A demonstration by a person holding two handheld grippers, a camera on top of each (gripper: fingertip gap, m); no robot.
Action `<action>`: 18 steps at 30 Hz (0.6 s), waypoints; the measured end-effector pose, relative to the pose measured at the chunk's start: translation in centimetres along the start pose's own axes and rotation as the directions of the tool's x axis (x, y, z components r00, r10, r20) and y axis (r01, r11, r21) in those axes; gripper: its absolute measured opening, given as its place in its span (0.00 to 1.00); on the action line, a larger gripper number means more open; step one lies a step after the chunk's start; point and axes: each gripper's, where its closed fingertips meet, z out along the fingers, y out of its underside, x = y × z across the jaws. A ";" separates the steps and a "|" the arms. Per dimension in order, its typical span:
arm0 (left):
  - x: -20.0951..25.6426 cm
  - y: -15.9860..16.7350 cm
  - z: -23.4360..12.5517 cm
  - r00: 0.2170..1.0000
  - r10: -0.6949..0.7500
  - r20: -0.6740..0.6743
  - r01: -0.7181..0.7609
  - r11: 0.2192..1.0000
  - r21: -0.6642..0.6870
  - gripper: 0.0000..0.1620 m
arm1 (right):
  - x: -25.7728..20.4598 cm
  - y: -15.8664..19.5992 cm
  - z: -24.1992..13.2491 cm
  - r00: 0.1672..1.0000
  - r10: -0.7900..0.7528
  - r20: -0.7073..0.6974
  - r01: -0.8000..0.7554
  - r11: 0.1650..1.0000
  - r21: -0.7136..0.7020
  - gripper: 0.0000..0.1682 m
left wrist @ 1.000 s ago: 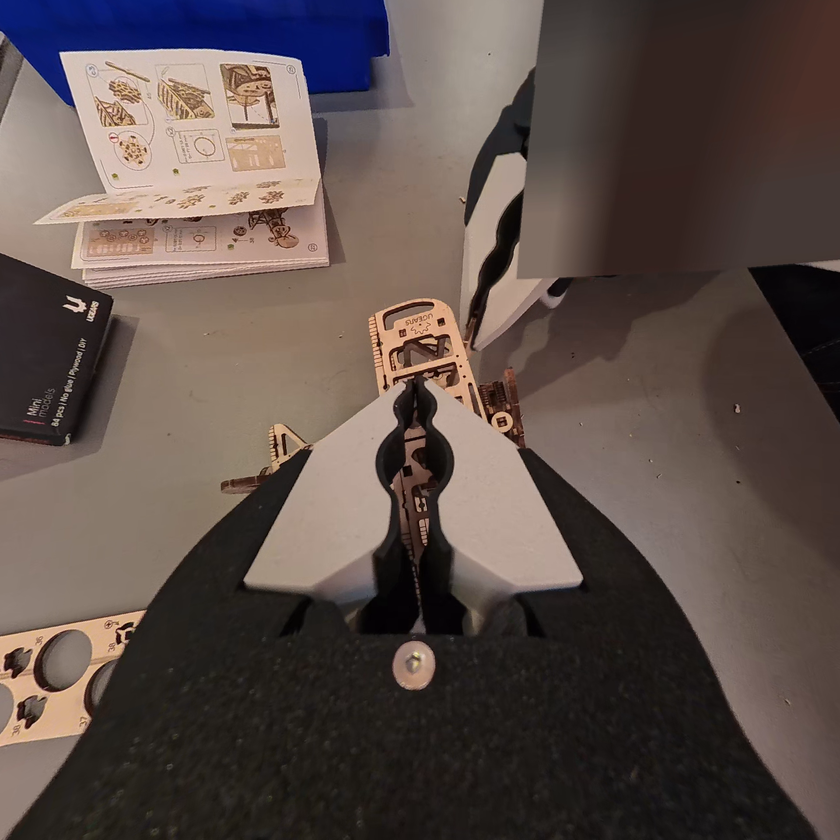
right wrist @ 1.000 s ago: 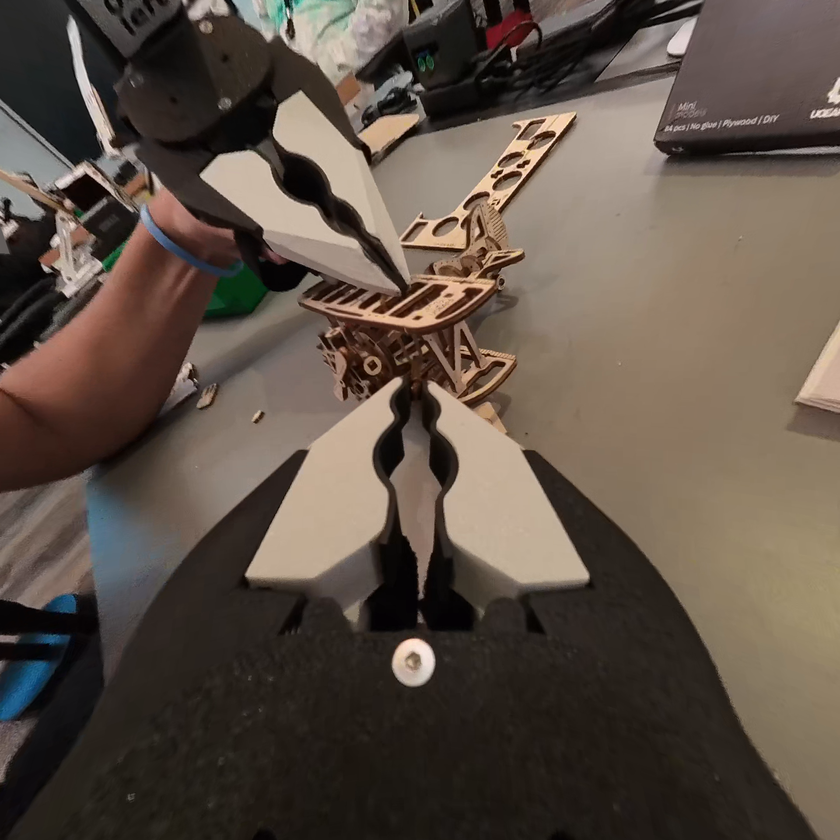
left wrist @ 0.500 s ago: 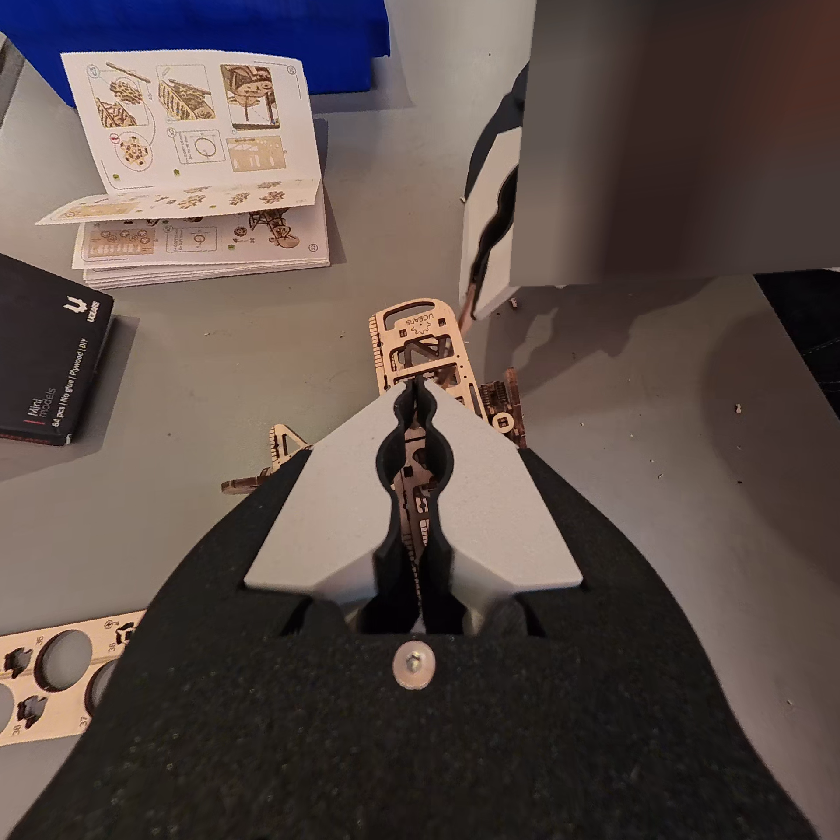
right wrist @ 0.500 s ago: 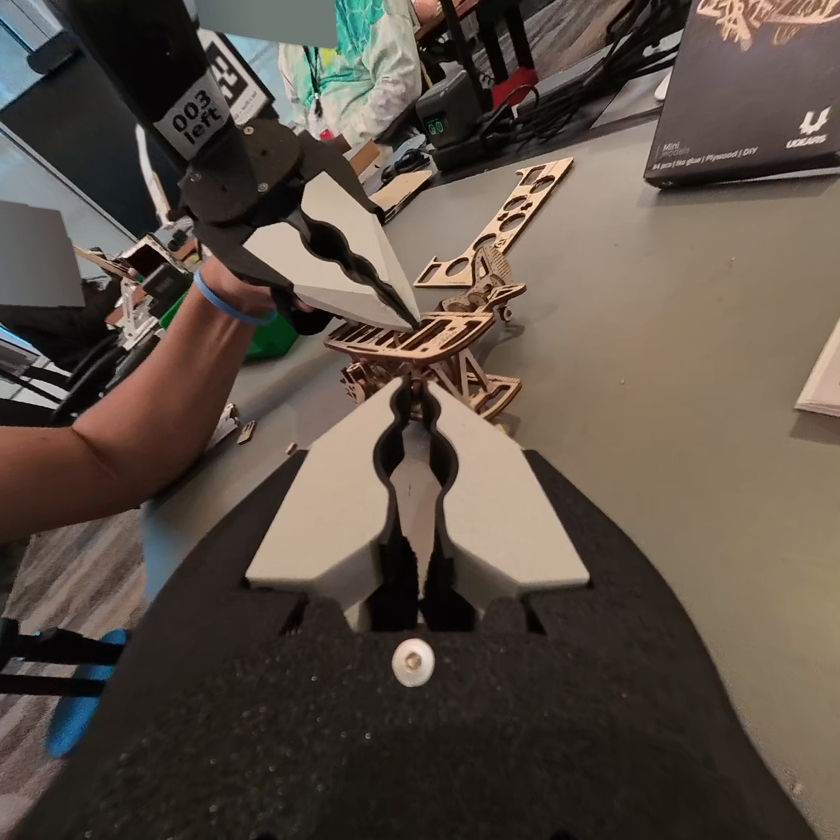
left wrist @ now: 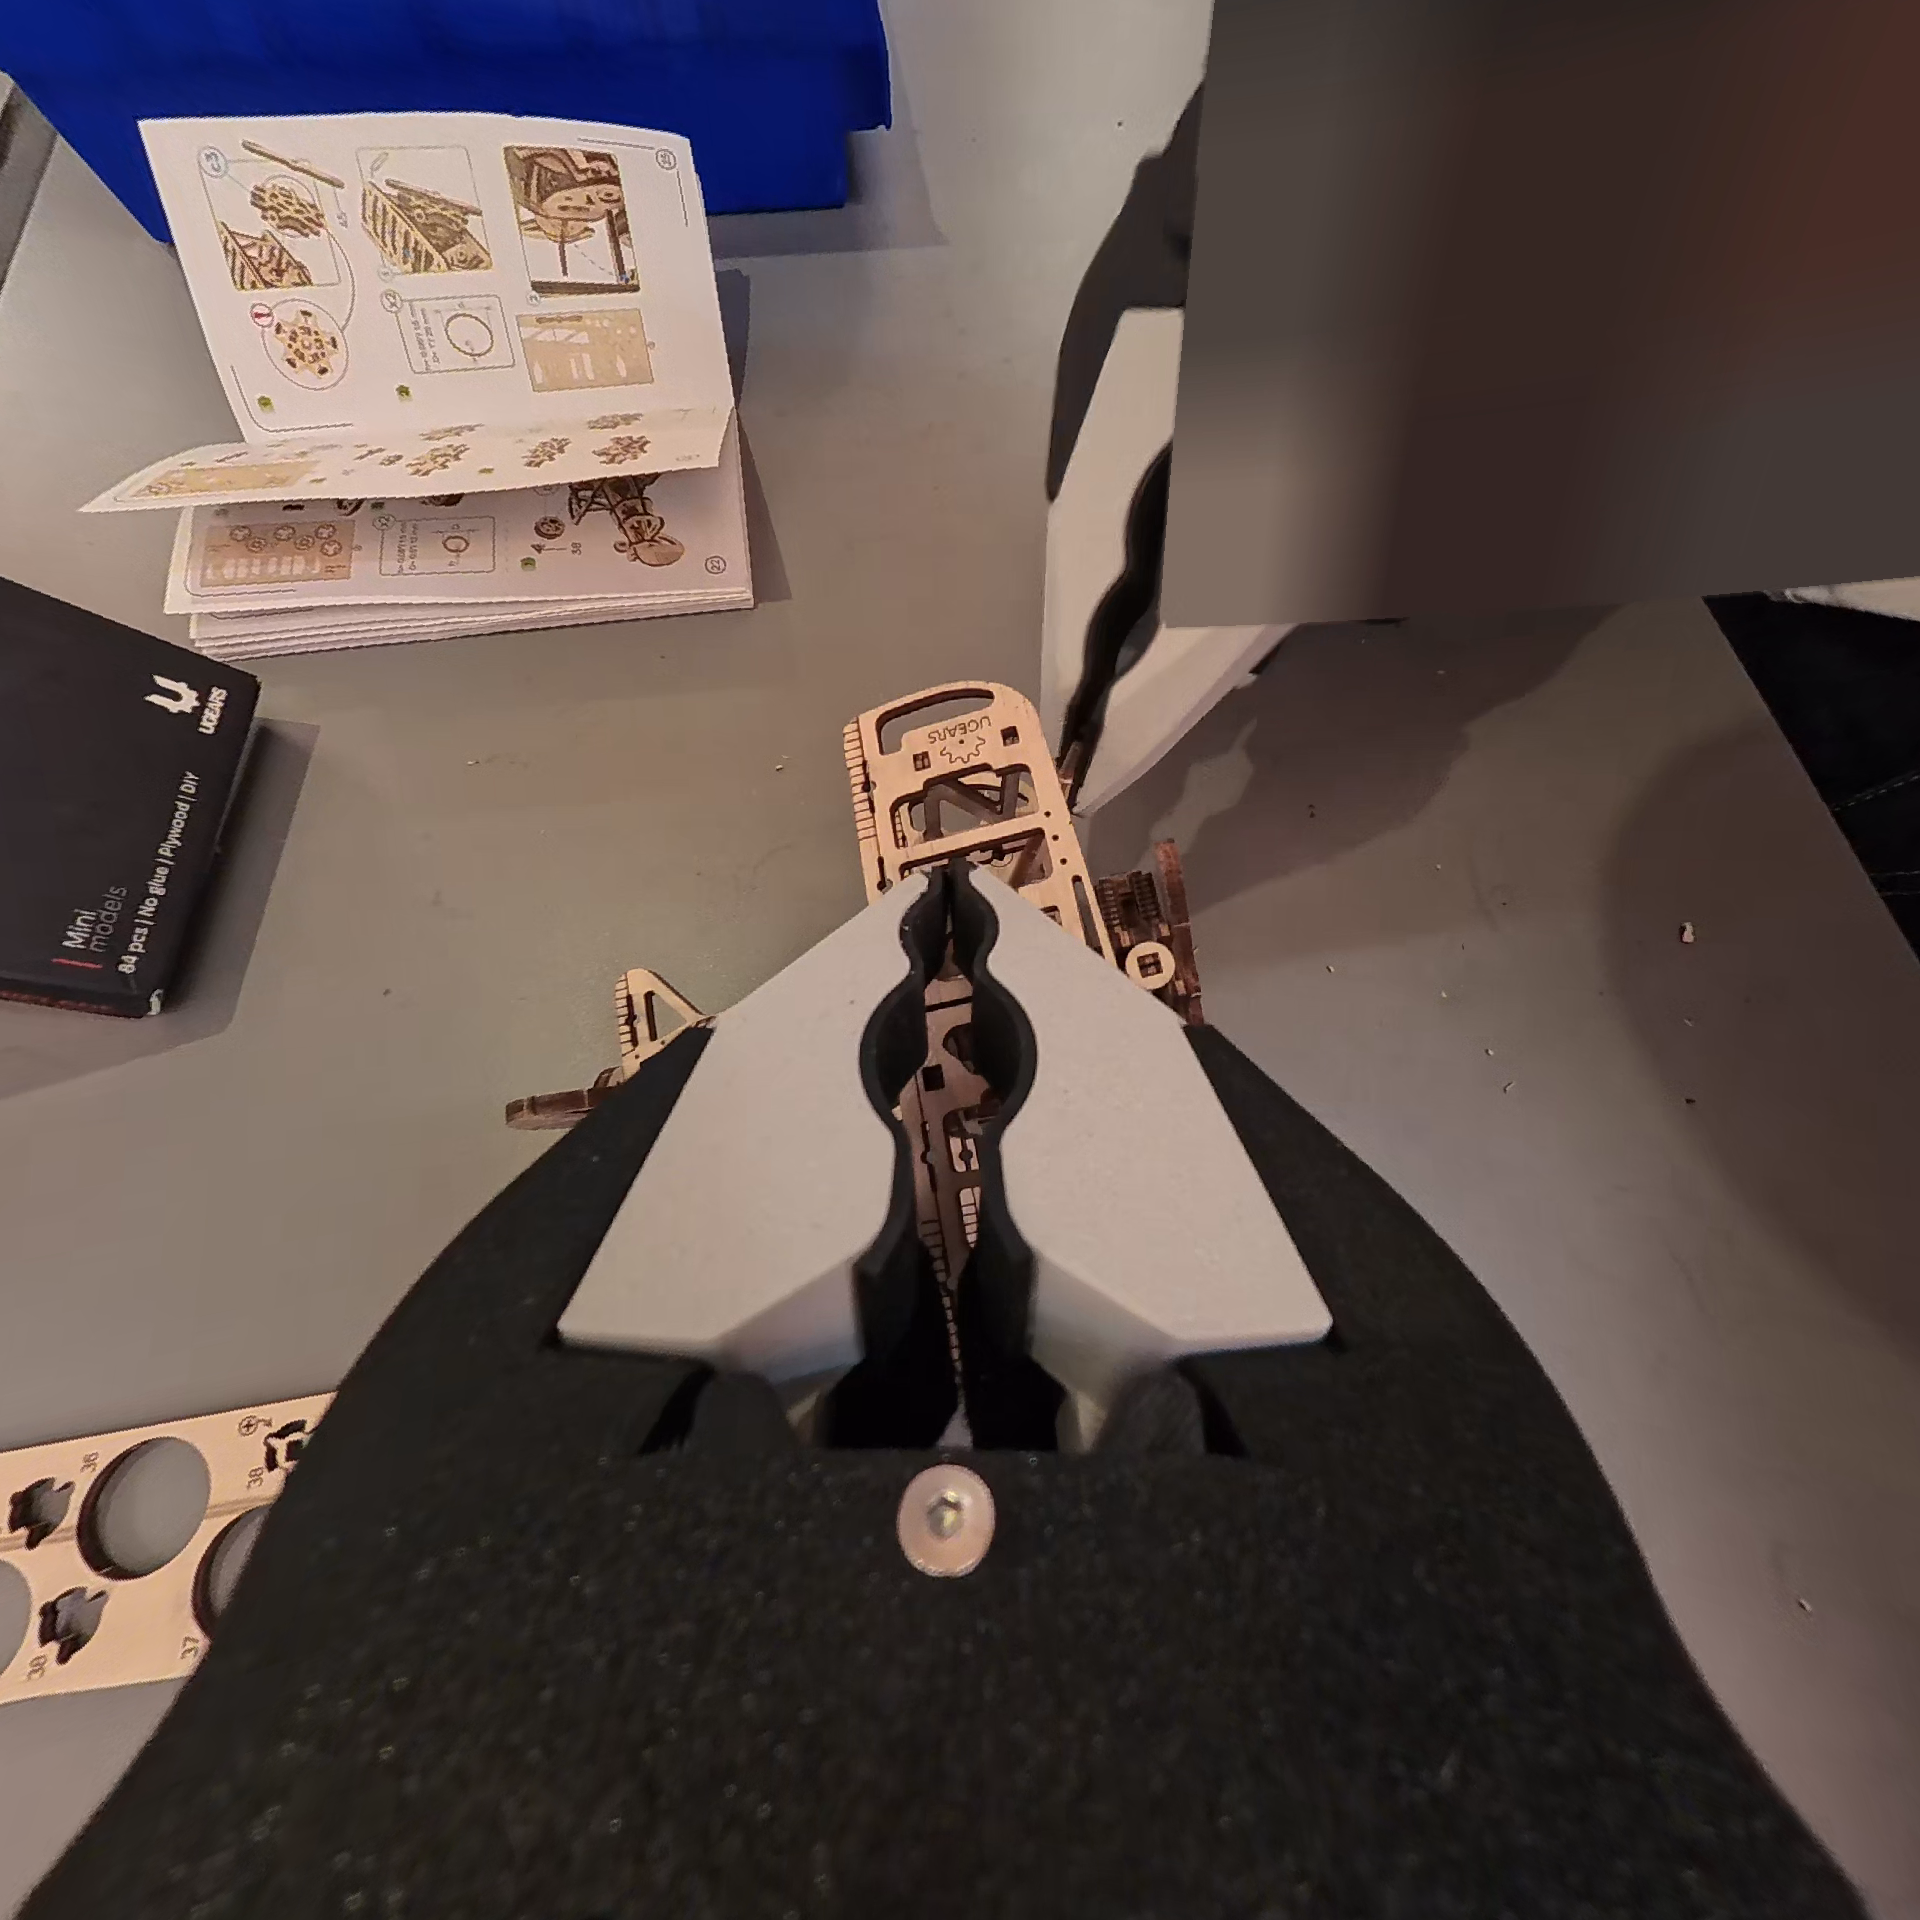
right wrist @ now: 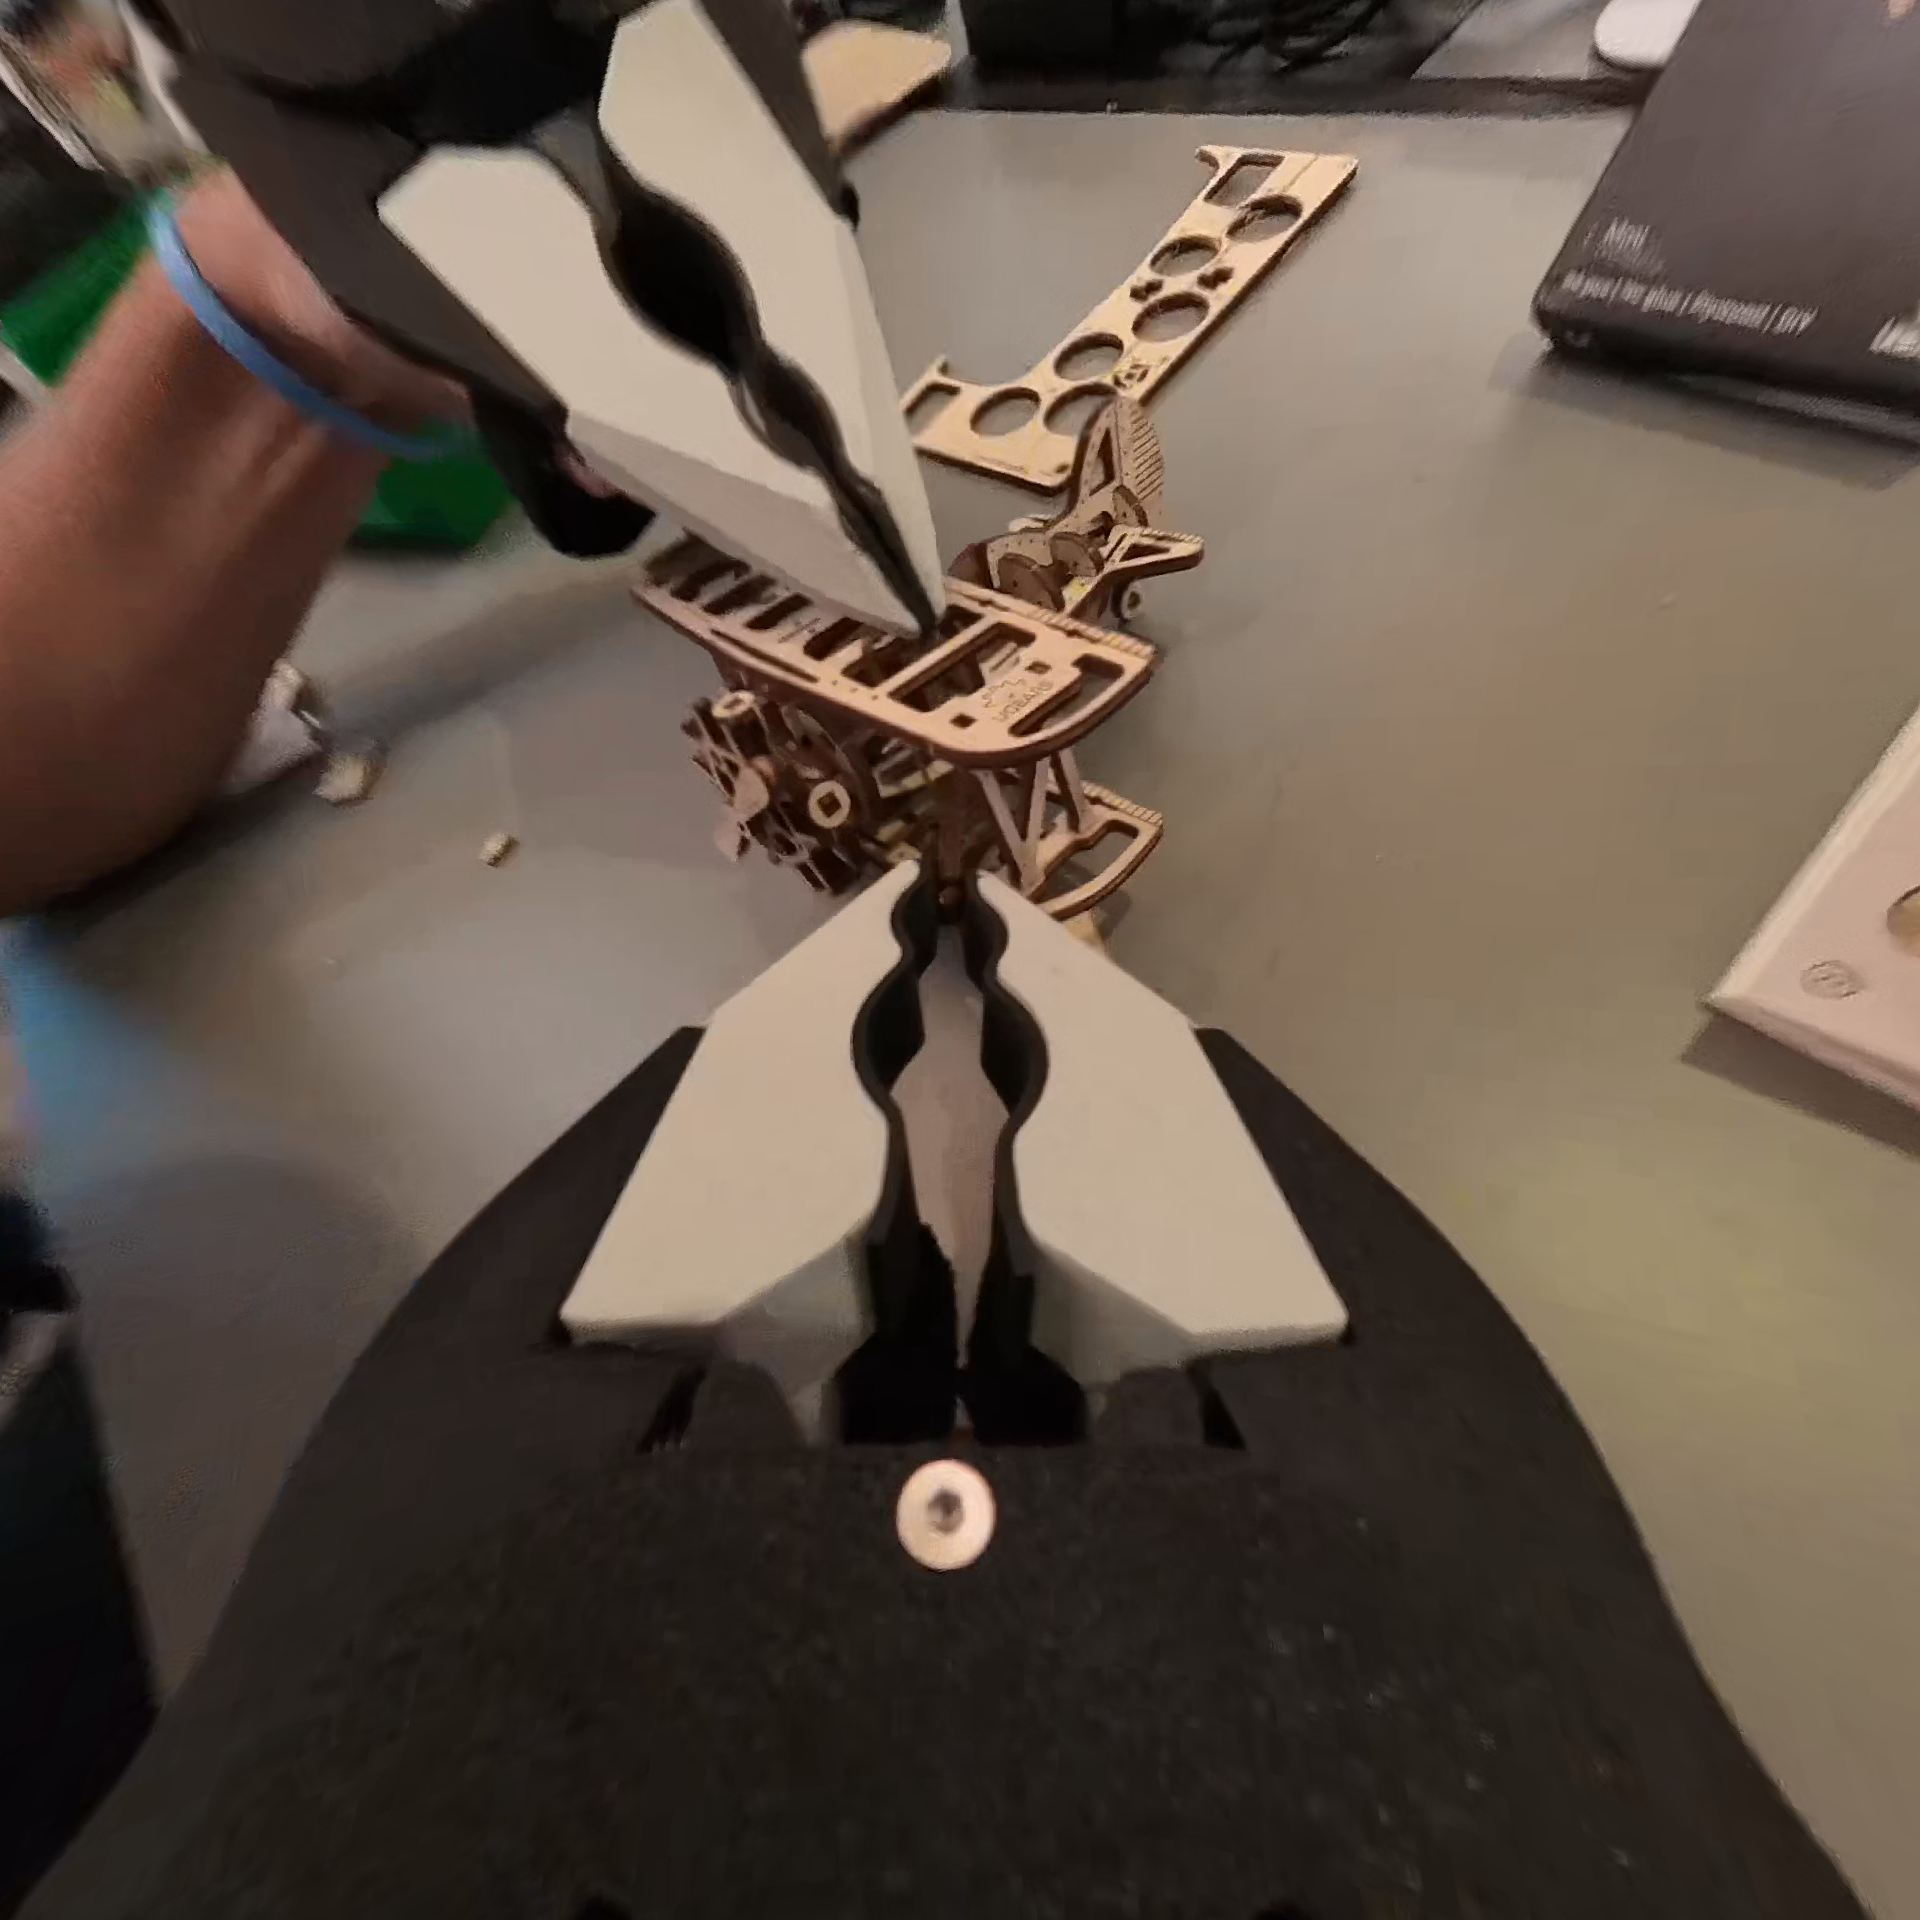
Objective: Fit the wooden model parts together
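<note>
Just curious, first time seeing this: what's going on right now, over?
Left gripper shut, tips on the wooden plane model's top wing. Right gripper shut on its lower part. Nothing blocking.

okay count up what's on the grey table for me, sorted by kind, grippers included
Grippers: 2, left gripper and right gripper
Wooden plane model: 1
Punched-out wooden sheet: 1
Instruction booklet: 1
Black box: 1
Total: 6

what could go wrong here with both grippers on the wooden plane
1. The left gripper is shut, its tips on the thin slotted top wing; hard pressure might crack it.
2. The right gripper looks pinched on a small part low on the wooden plane; a twist could snap the struts or tip the model.
</note>
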 end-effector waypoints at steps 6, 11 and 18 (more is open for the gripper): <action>0.0 0.0 0.0 1.000 -0.001 0.001 0.001 1.000 0.000 0.00 | 0.4 0.3 -0.3 0.941 -0.297 -0.165 0.276 0.951 -0.138 0.01; 0.0 0.0 0.0 1.000 -0.004 0.000 0.004 1.000 0.002 0.00 | 0.2 -0.2 -0.4 0.895 -0.406 -0.183 0.371 0.907 -0.200 0.01; 0.0 0.0 0.1 1.000 0.014 0.017 -0.014 1.000 -0.010 0.00 | -0.4 0.1 0.4 0.915 -0.383 -0.127 0.349 0.909 -0.230 0.00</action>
